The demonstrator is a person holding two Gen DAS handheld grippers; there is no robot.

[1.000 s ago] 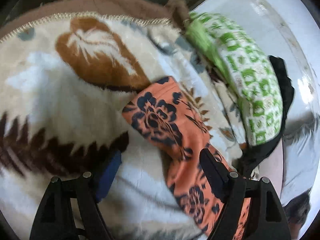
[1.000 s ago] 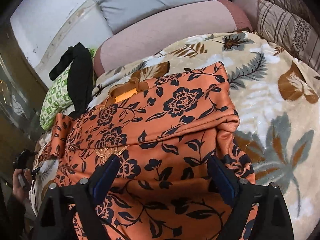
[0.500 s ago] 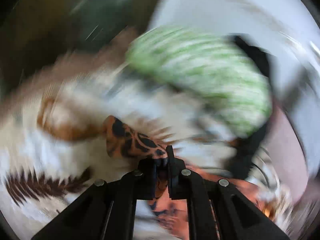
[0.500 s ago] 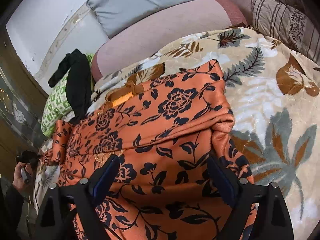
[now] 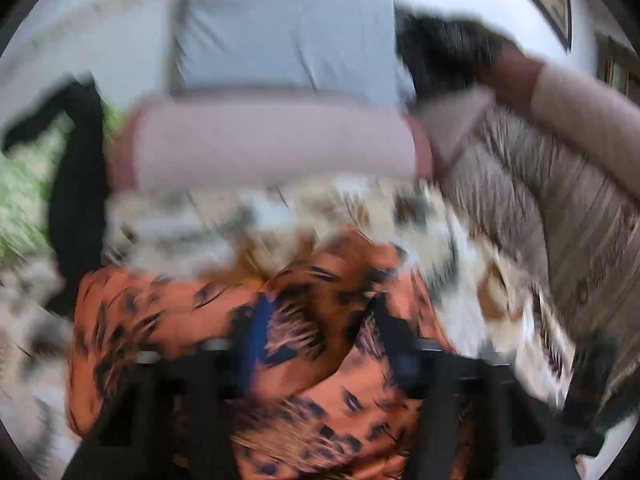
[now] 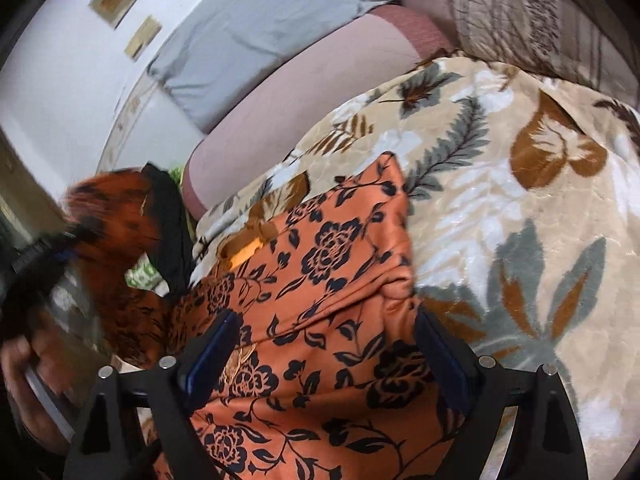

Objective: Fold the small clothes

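Two grippers: left gripper (image 5: pixel 316 332) jaws just opening, orange floral garment (image 6: pixel 320 280) fold between (blurry, grip unclear). Right gripper (image 6: pixel 324 352) jaws wide, over garment on bed blanket (image 6: pixel 520 208). Risk: flap slips, fold lands crooked.

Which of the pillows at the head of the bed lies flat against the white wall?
The plain grey pillow, lying behind the long pink bolster; the brown striped pillow sits off at the right.
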